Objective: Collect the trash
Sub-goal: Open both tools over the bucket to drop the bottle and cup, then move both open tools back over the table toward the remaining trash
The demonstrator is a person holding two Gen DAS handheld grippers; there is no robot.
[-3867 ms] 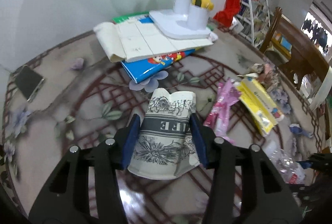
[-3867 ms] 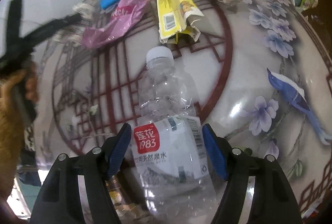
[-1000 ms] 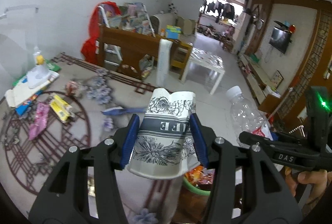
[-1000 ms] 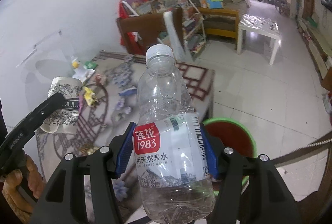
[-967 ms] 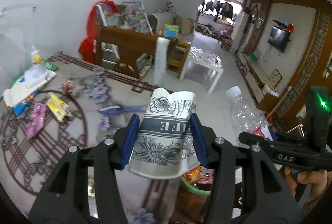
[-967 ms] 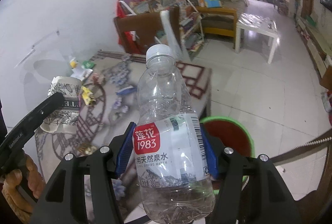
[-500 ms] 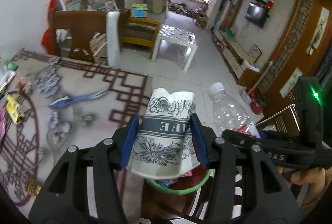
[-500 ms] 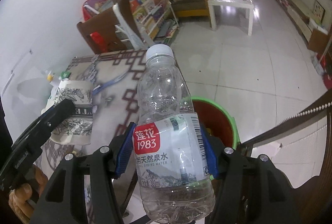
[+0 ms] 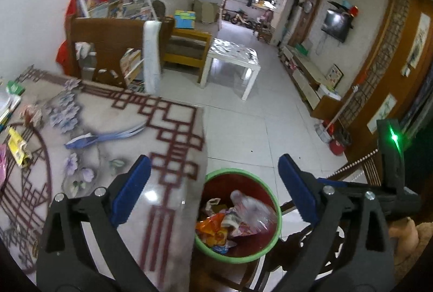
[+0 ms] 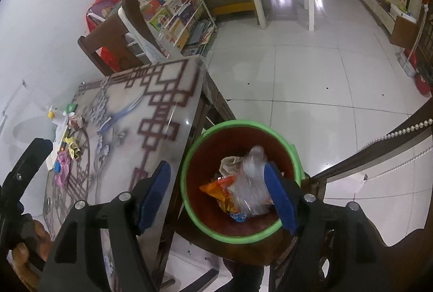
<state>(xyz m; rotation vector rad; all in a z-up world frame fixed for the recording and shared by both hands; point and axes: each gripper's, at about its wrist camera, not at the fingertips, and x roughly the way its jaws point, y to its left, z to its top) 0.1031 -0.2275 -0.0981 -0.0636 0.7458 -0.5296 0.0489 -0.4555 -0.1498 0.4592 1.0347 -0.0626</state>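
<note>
Right wrist view: both my tongs [image 10: 217,195] gape empty above the green-rimmed bin [image 10: 189,153]; next I'd swing back to the desk [image 10: 167,113] for the pink wrapper [image 10: 61,170].

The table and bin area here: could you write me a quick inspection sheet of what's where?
Surface: patterned table, glossy, bin beside its edge.
Job's things: green-rimmed bin holds a clear plastic bottle and an orange wrapper; the paper cup cannot be made out.
Clutter: yellow carton, pink wrapper, crumpled paper on the table.
Grippers: left gripper and right gripper open, empty, above the bin.
Cables: nothing seen.
Surroundings: bookshelf, white side table, tiled floor.
</note>
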